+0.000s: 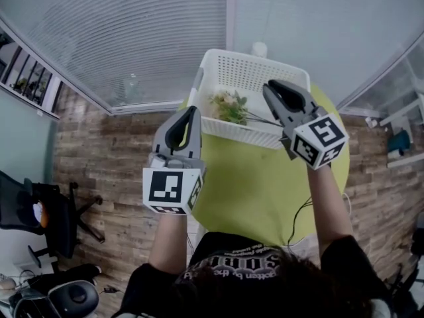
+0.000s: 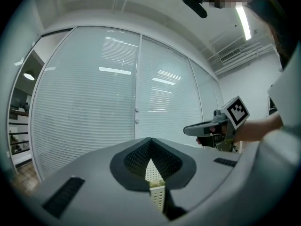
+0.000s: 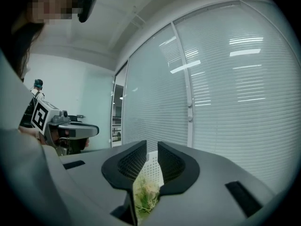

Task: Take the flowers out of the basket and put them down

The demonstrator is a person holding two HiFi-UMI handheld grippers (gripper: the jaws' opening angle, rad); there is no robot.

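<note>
A white perforated basket (image 1: 248,68) stands at the far edge of a round yellow-green table (image 1: 258,184). Pale flowers with green leaves (image 1: 228,106) lie inside along its near wall, thin stems running right. My left gripper (image 1: 192,110) hangs shut just outside the basket's near left corner, nothing in it. My right gripper (image 1: 270,87) hovers above the basket's right part, jaws a narrow gap apart and empty. In the right gripper view the flowers (image 3: 146,194) and basket wall (image 3: 153,166) show below through that gap (image 3: 151,147). The left gripper view shows shut tips (image 2: 150,139) over the basket rim (image 2: 157,194).
Slatted window blinds (image 1: 132,32) run behind the table, over a wood-plank floor (image 1: 112,171). A black office chair (image 1: 56,220) stands at the left. A thin cable (image 1: 299,212) hangs off the table's near edge. A small white object (image 1: 259,48) sits beyond the basket.
</note>
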